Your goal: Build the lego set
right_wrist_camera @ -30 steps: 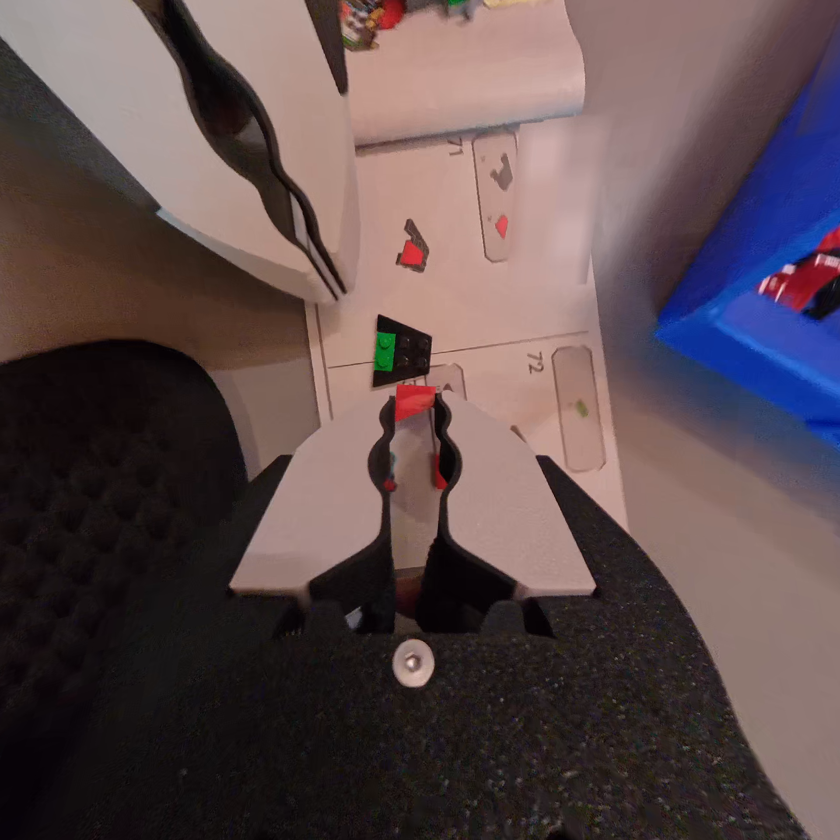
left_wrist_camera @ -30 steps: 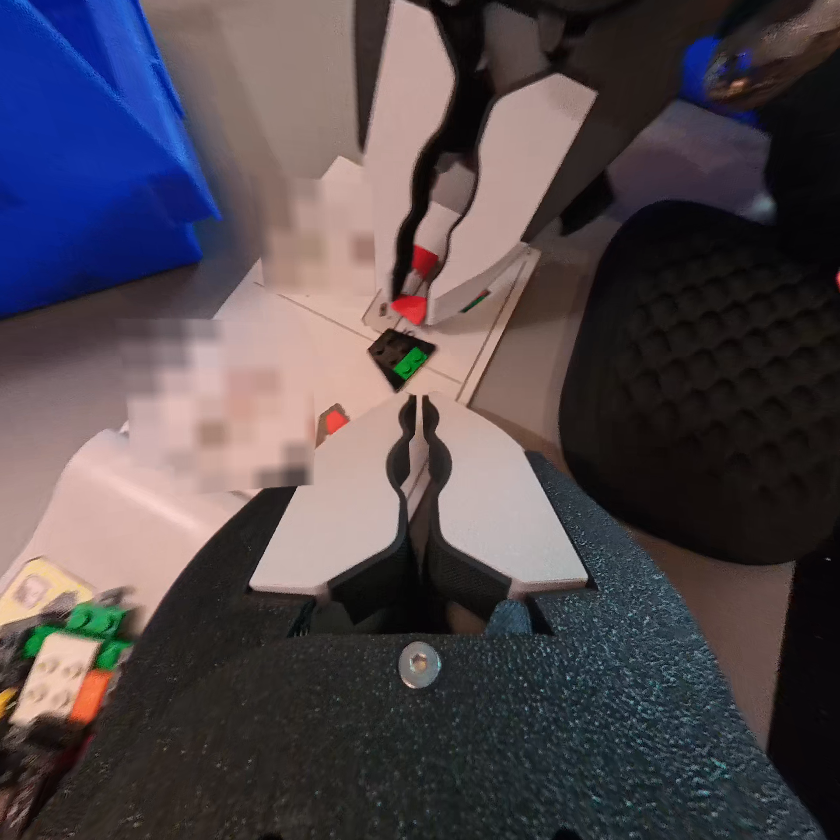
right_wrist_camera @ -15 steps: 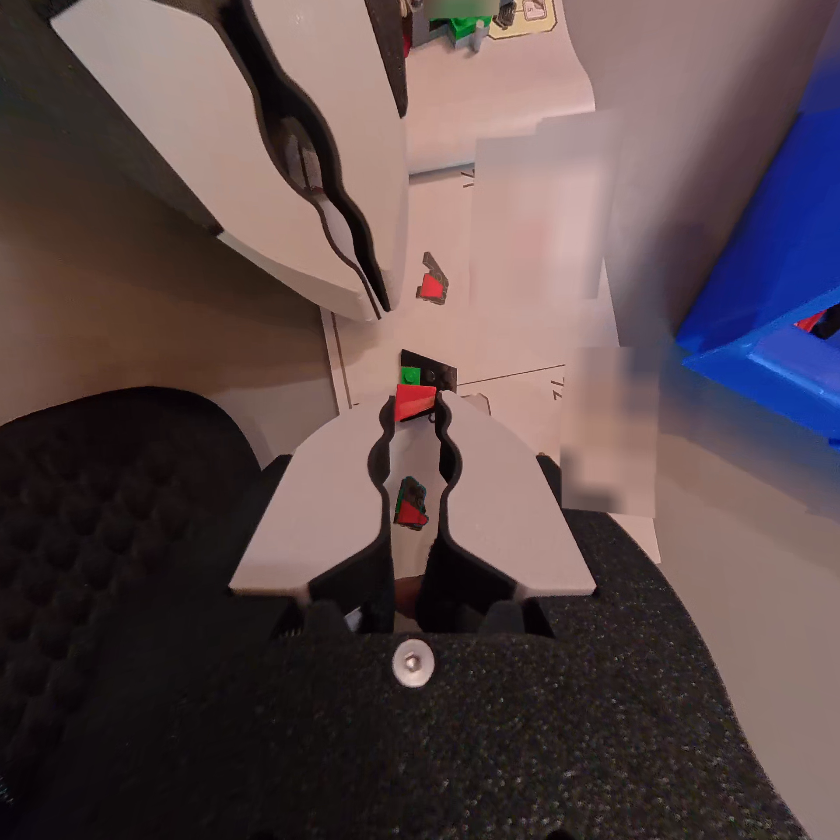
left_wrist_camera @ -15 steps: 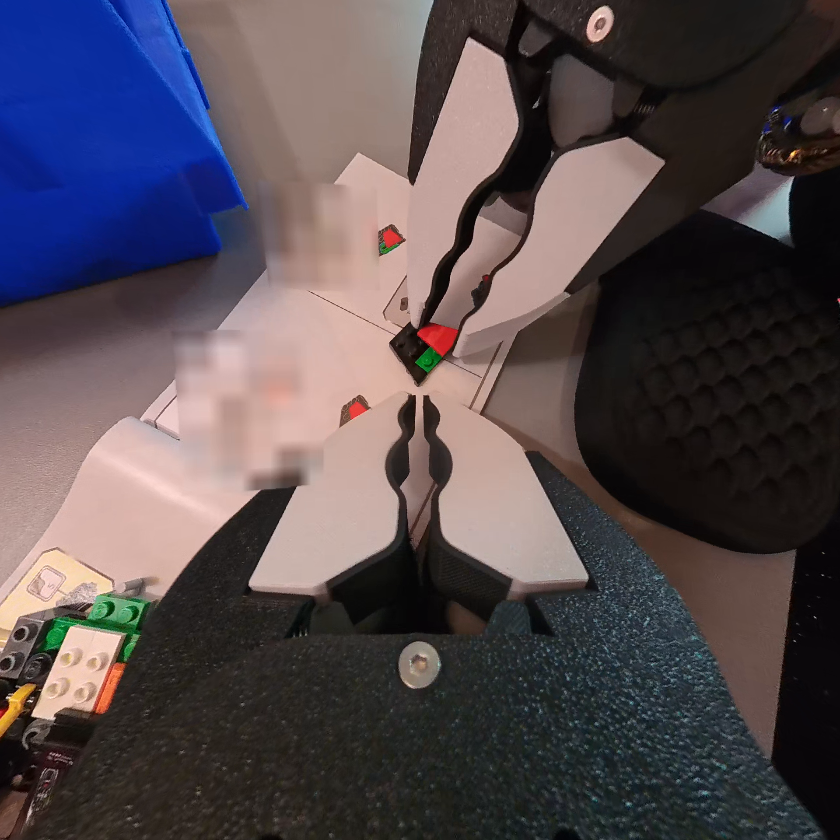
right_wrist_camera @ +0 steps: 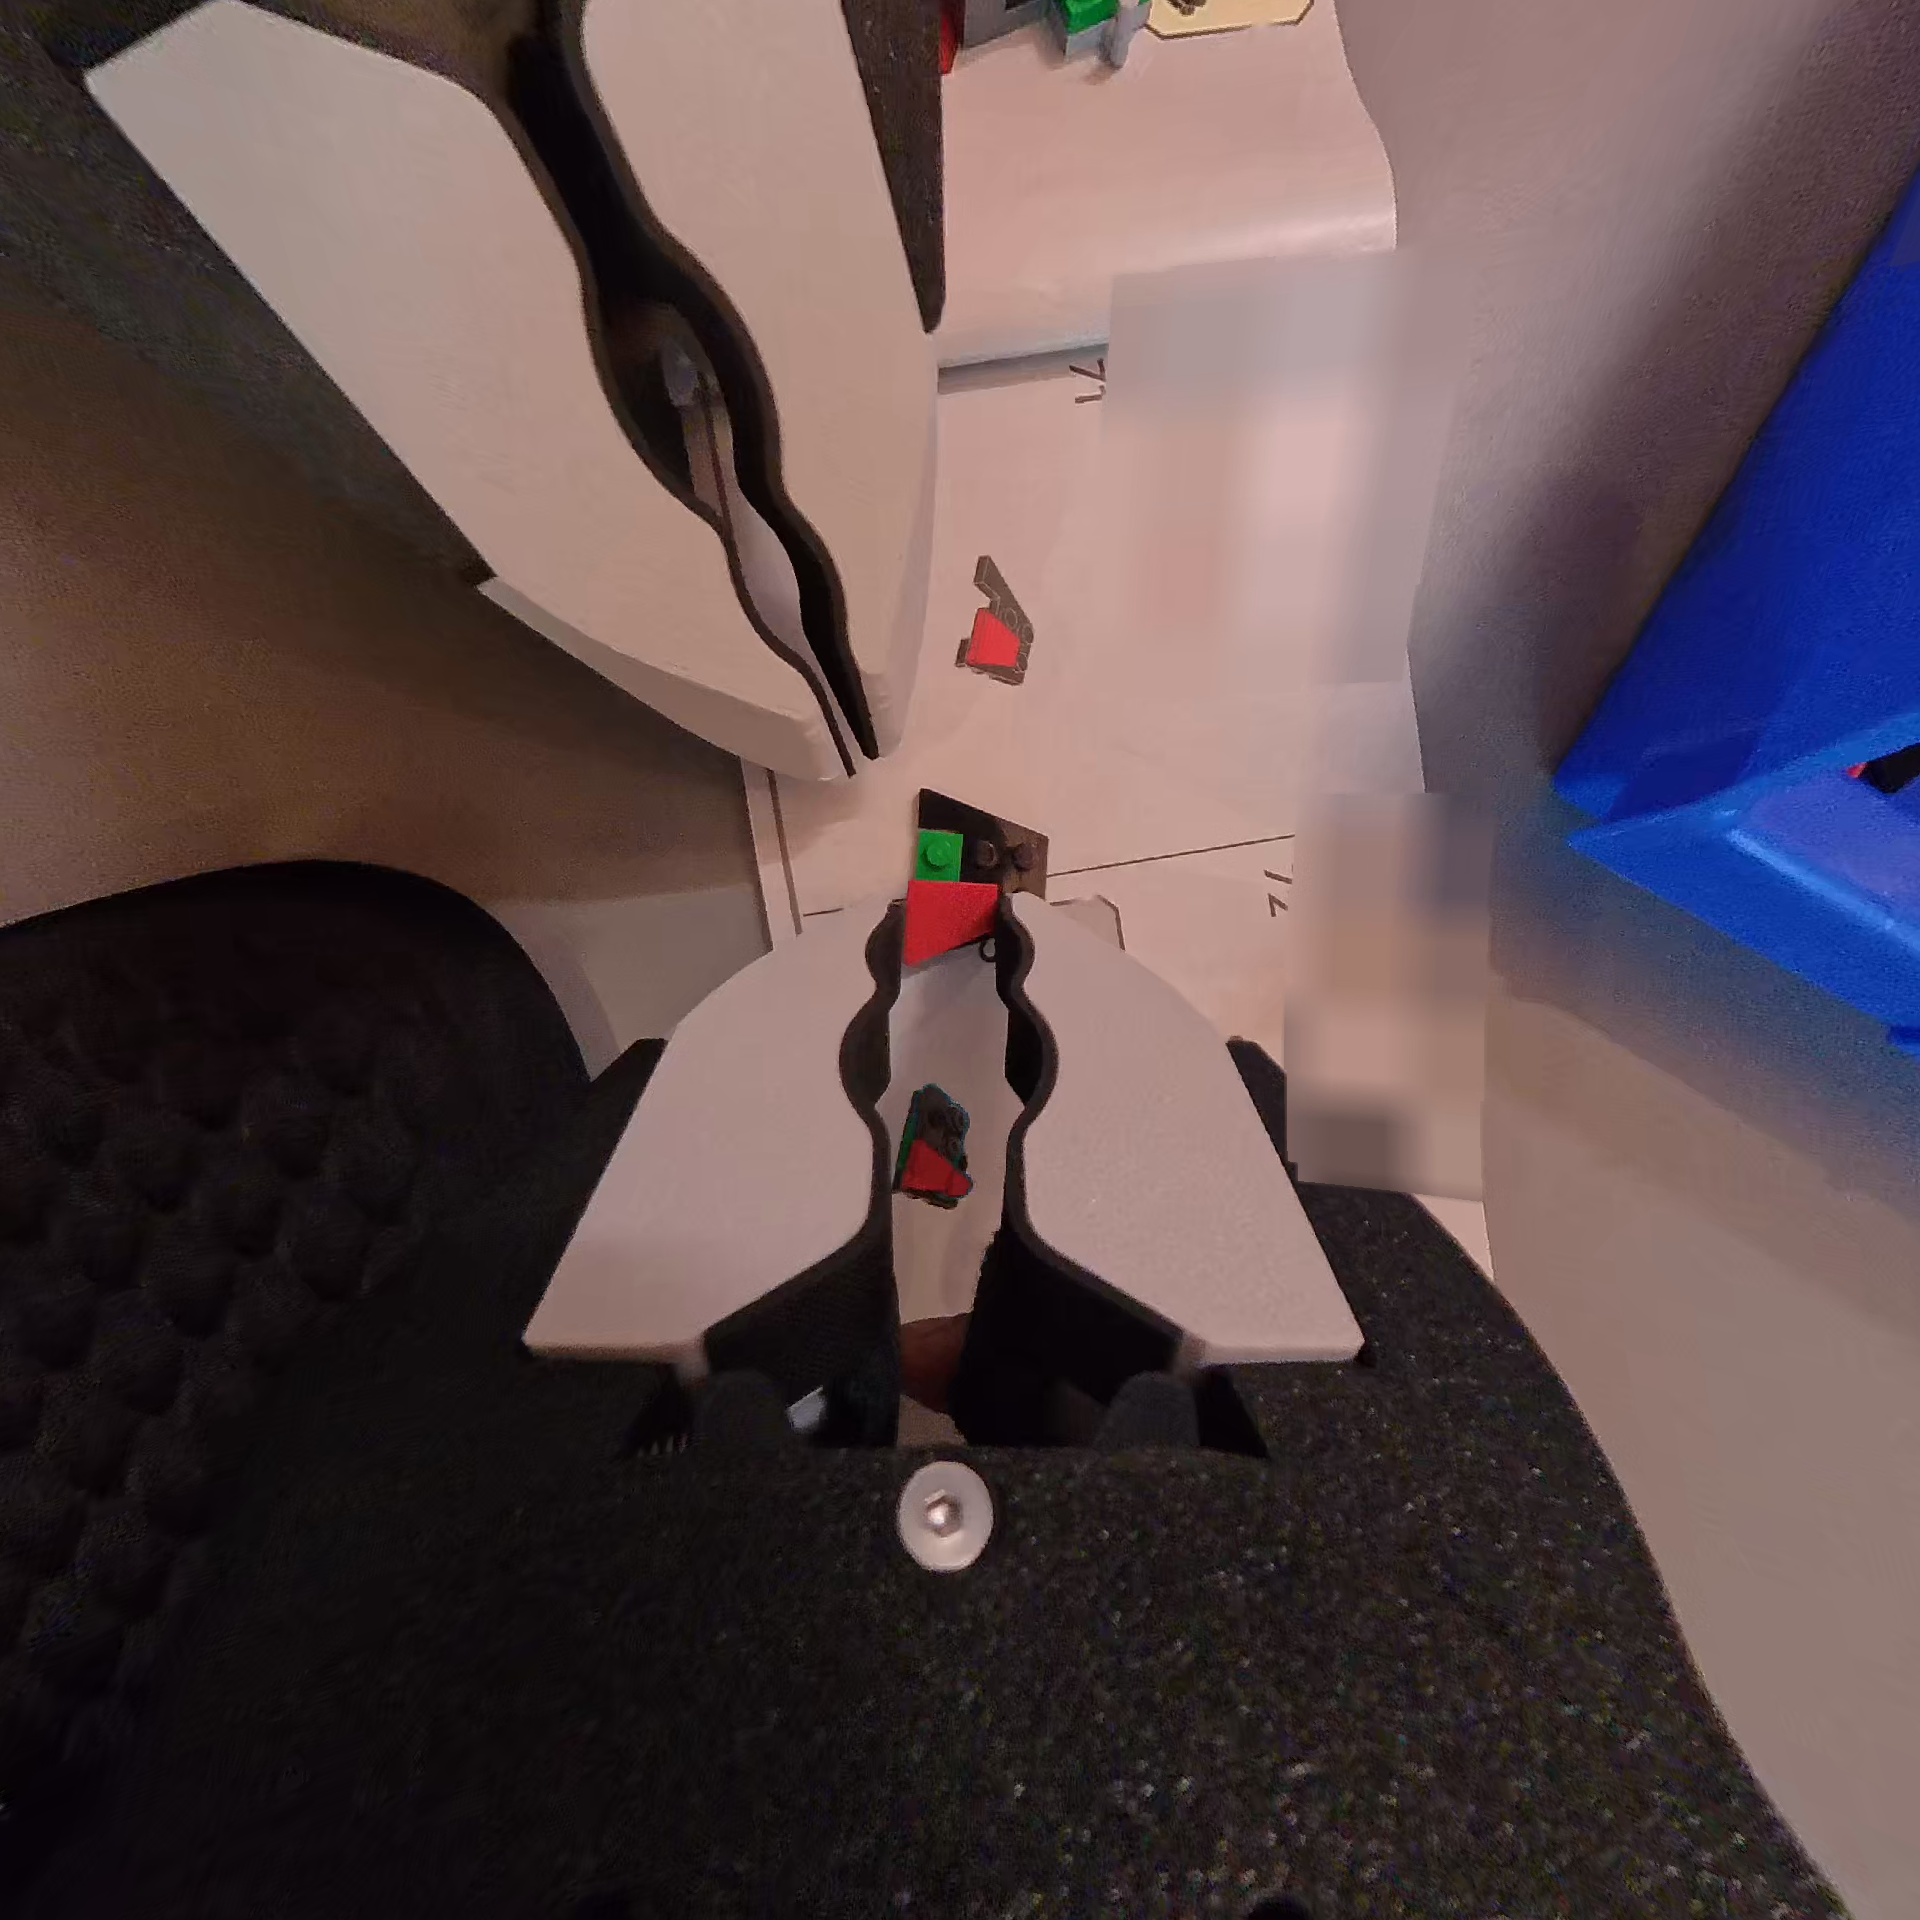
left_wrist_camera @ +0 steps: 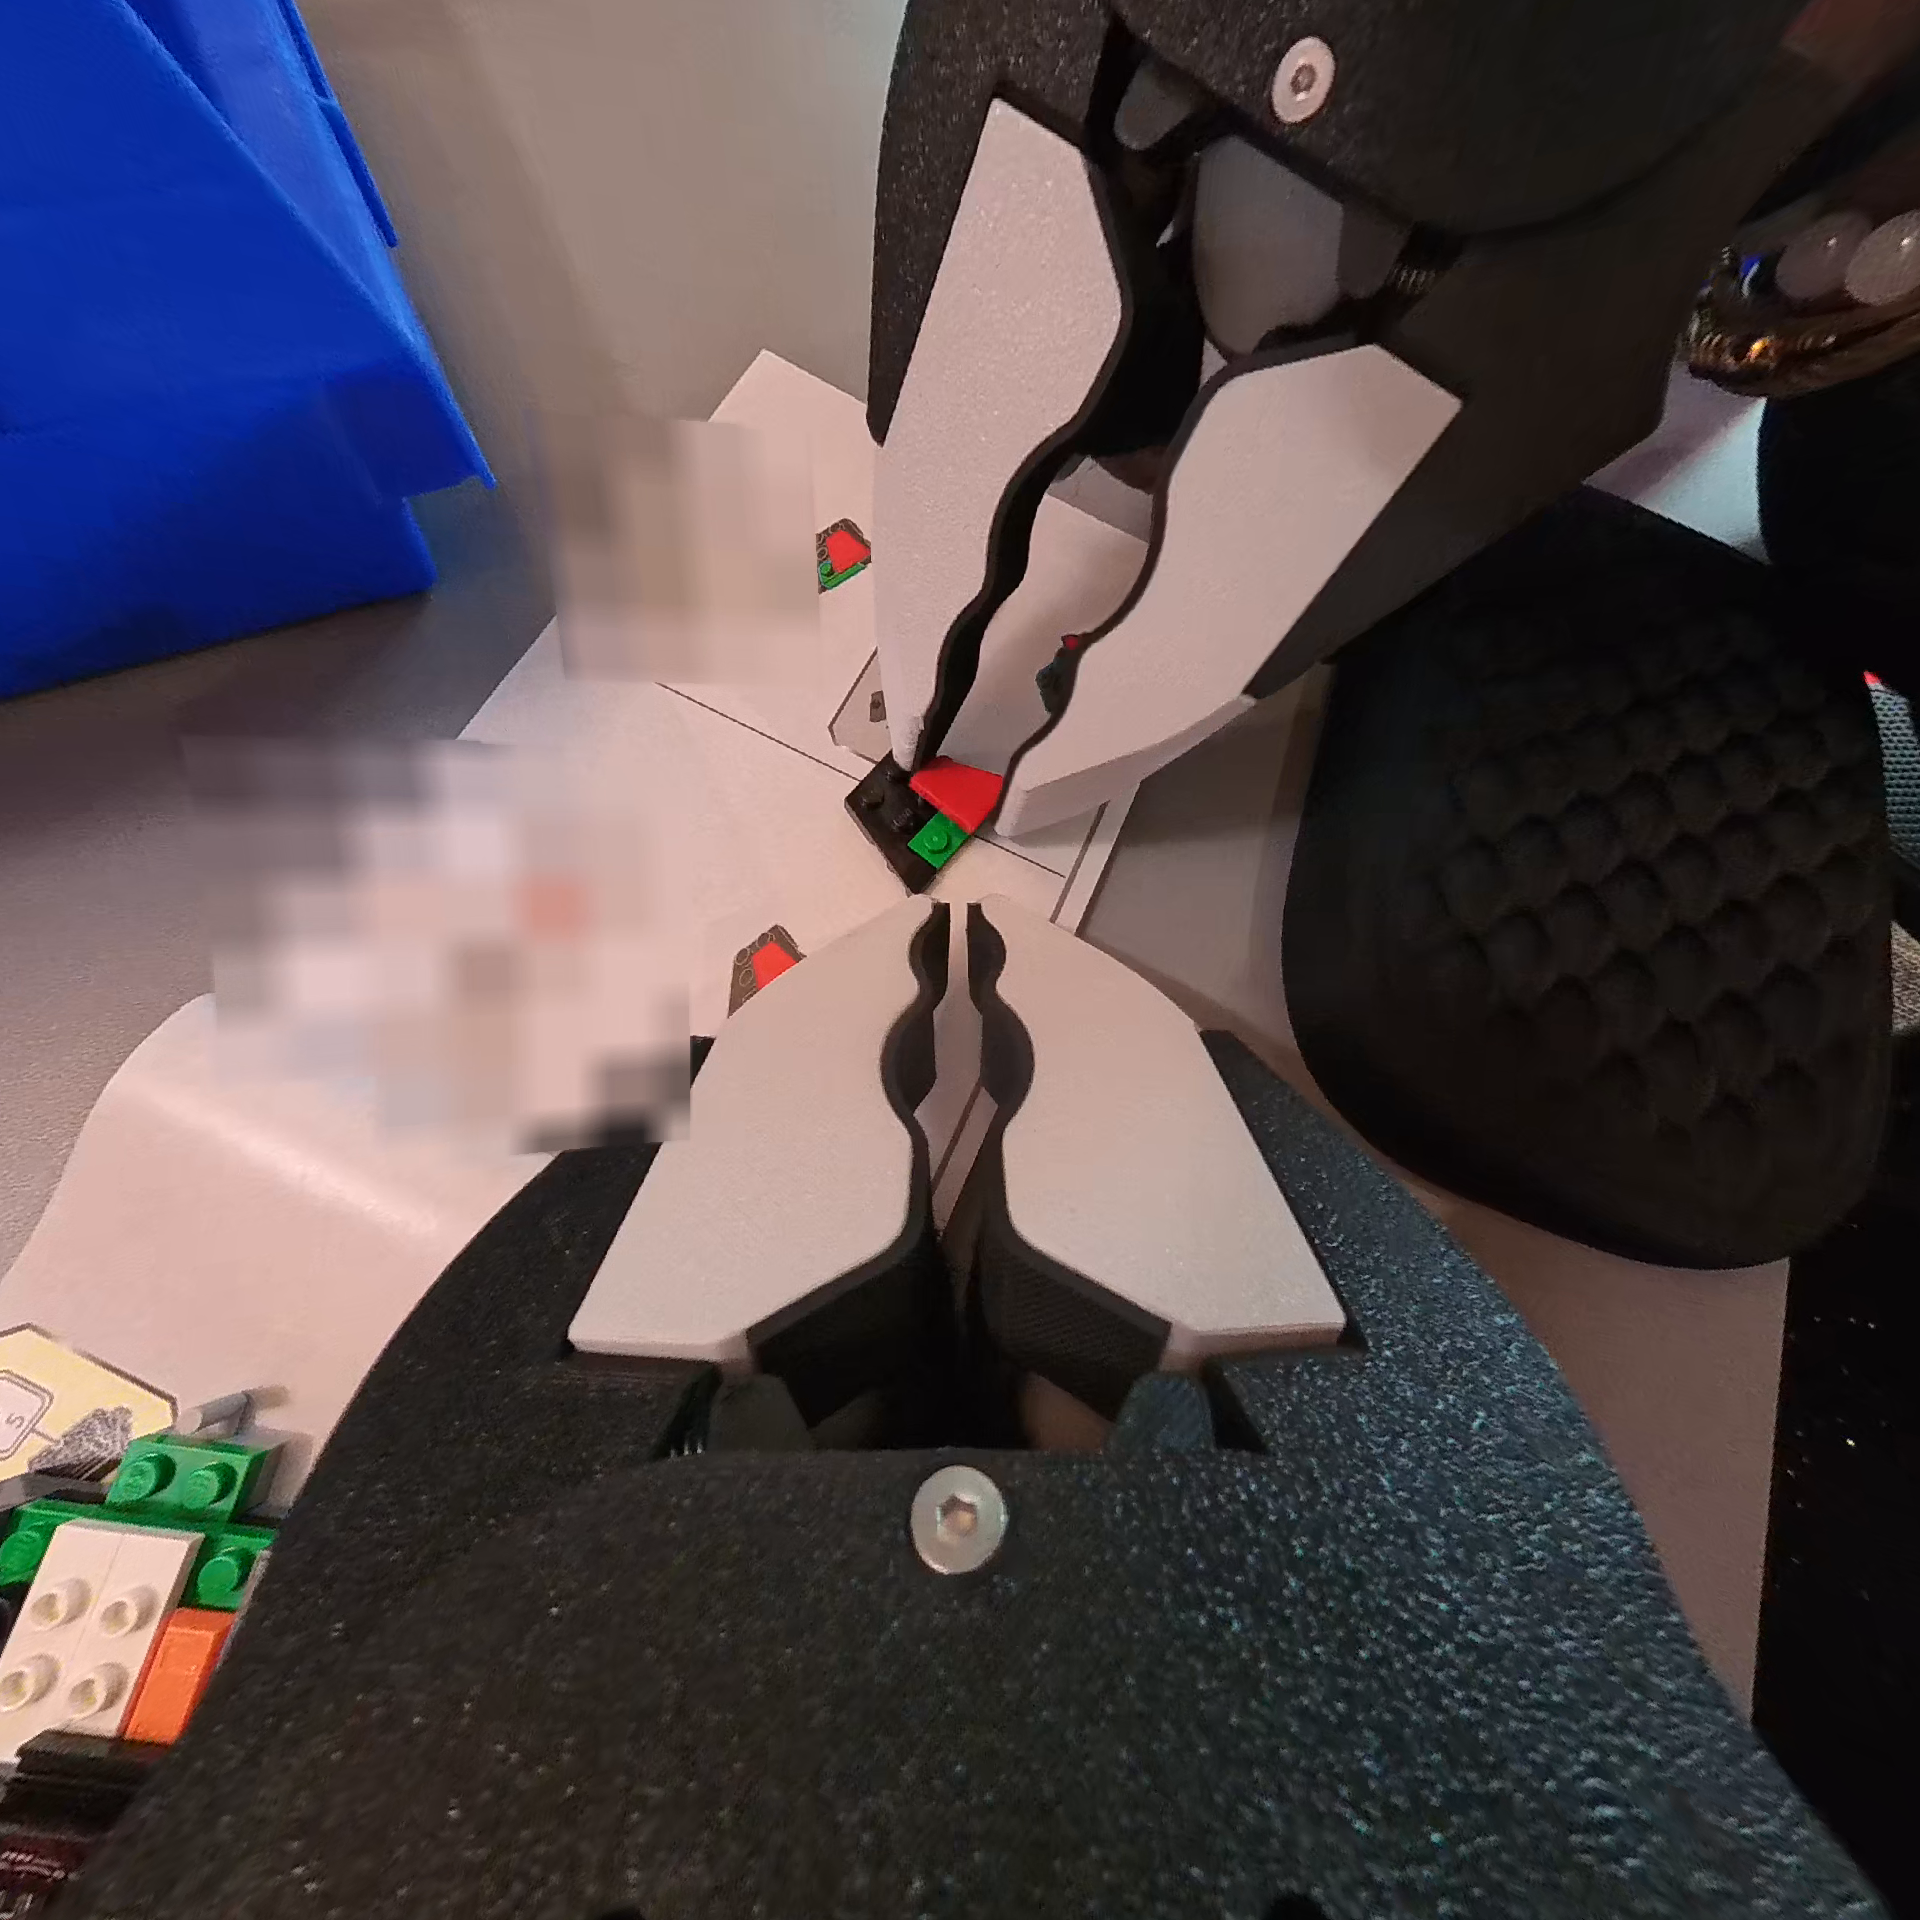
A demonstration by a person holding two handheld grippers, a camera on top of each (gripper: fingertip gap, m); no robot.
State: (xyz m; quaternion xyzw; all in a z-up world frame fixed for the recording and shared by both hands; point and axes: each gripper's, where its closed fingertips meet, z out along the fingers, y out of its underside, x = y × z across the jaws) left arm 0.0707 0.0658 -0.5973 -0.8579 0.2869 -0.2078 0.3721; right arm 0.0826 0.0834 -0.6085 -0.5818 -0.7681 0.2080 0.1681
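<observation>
- The right claw (right_wrist_camera: 948, 920) grips a small red wedge piece (right_wrist_camera: 943, 916) at its very tips and holds it down against the near edge of a black plate (right_wrist_camera: 997, 844).
- The black plate lies flat on the open instruction booklet (left_wrist_camera: 665, 821), which lies on the table (left_wrist_camera: 291, 675). A small green piece (right_wrist_camera: 938, 854) already sits on the plate's left part in the right wrist view.
- The red wedge lies right beside the green piece, touching it or nearly so, and covers the plate's near studs. I cannot tell if it is pressed fully home.
- The left claw (left_wrist_camera: 956, 914) is closed with nothing between its fingers. Its tips hover just beside the plate on the opposite side from the right claw, so the two claws face each other with the plate between them.
- In my judgement the coming move depends on this: the wedge is straight ahead of the right claw's tips, and a push down would seat it, while the left claw is near enough to steady the plate.
- A pile of loose bricks (left_wrist_camera: 125, 1538) lies at the near left, and a blue bin (left_wrist_camera: 177, 343) stands far left.
</observation>
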